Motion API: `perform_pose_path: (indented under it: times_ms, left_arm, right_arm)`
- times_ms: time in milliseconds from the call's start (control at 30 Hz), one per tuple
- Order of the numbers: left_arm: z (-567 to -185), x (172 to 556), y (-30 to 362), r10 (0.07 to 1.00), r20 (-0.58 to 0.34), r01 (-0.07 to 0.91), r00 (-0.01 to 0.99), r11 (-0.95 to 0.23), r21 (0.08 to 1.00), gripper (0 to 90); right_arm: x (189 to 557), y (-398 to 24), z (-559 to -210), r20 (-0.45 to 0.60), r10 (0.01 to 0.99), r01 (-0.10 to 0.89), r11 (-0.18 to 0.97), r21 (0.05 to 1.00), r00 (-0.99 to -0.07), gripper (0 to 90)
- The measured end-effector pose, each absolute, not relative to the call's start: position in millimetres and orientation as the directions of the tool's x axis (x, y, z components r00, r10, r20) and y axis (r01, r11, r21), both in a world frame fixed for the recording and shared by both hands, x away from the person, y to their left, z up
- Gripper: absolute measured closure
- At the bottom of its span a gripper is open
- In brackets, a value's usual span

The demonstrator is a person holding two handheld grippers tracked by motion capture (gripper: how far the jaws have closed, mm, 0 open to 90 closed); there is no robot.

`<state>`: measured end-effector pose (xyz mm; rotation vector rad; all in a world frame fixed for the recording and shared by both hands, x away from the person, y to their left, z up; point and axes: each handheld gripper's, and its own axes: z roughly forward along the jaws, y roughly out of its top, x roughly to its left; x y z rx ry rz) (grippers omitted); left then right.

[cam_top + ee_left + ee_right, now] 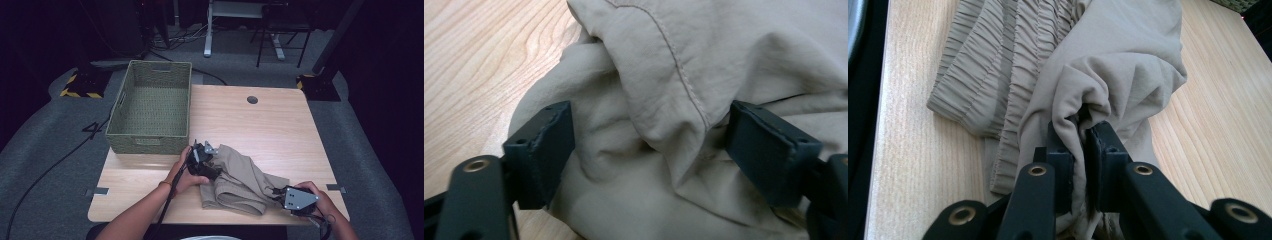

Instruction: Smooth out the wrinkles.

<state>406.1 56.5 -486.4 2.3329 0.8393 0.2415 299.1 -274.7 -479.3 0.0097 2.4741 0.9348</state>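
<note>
Your right gripper (pixel 1083 131) is clamped on a bunched fold of the beige trousers (pixel 240 180), jaws nearly together with cloth pinched between the pads; keep that pinch firm and low, because it is your anchor while the other hand works. Your left gripper (pixel 649 145) stands wide apart, its jaws either side of a stitched fold of the trousers (pixel 704 60) without pressing on it; cloth lies between them, yet nothing is held.

Judging by that, the step in hand looks like taking a fresh hold with the left; push the open jaws further over the seam so both pads meet cloth, not air; close on one thick layer rather than a loose wrinkle; lift only once both ends are gripped, or the fabric will slide out.

From the trousers outward: they lie crumpled on the wooden table (pixel 270 125), toward its near edge, with the elastic waistband (pixel 978 75) just beside your right gripper (pixel 295 197) and your left gripper (pixel 202 160) at the far-left end of the heap; the woven basket (pixel 150 135) sits just beyond the trousers, at the table's far-left corner, apart from the cloth.
</note>
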Motion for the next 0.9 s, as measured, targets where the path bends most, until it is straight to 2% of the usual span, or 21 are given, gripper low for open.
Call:
perform_pose_path:
  times_ms: [200,233,300,333,467,567,667,767,800,900]
  left_arm:
    - [-488.3,414.3,54.2,0.627,-0.085,0.542,0.774,-0.589,0.600,19.8]
    - [-487.1,416.4,53.0,0.605,-0.077,0.523,0.793,-0.609,0.596,24.1]
    - [-484.2,417.3,53.3,0.575,-0.089,0.504,0.814,-0.620,0.602,43.6]
    - [-484.2,416.9,52.5,0.567,-0.068,0.488,0.821,-0.635,0.599,60.0]
    - [-482.8,414.0,53.4,0.531,-0.071,0.455,0.844,-0.640,0.620,80.5]
    - [-476.0,408.9,55.3,0.538,-0.030,0.419,0.843,-0.620,0.663,83.7]
    - [-461.6,398.0,58.0,0.546,0.056,0.333,0.836,-0.586,0.738,83.9]
    - [-446.8,381.4,60.1,0.531,0.177,0.200,0.829,-0.576,0.793,84.0]
    - [-442.5,371.6,60.9,0.498,0.256,0.101,0.828,-0.583,0.806,84.0]
    - [-439.3,350.5,64.3,0.402,0.383,-0.078,0.832,-0.598,0.798,84.0]
  right_arm:
    - [298.6,-273.6,-479.4,-0.444,0.175,-0.159,0.770,0.618,-0.879,81.2]
    - [298.5,-272.9,-479.2,-0.448,0.173,-0.161,0.772,0.615,-0.877,81.2]
    - [298.5,-272.5,-479.0,-0.450,0.171,-0.163,0.774,0.612,-0.877,81.1]
    - [298.5,-272.3,-478.9,-0.449,0.172,-0.161,0.775,0.611,-0.877,81.1]
    - [299.2,-272.3,-478.6,-0.449,0.174,-0.158,0.776,0.610,-0.876,81.1]
    - [300.5,-271.7,-479.0,-0.458,0.195,-0.146,0.780,0.609,-0.868,81.1]
    - [303.6,-270.9,-478.3,-0.481,0.224,-0.128,0.794,0.595,-0.848,81.2]
    - [308.5,-269.8,-478.5,-0.508,0.256,-0.110,0.805,0.583,-0.822,81.3]
    - [310.1,-269.3,-479.0,-0.519,0.275,-0.100,0.807,0.582,-0.810,81.2]
    - [315.7,-269.7,-481.9,-0.534,0.341,-0.050,0.807,0.588,-0.774,81.2]
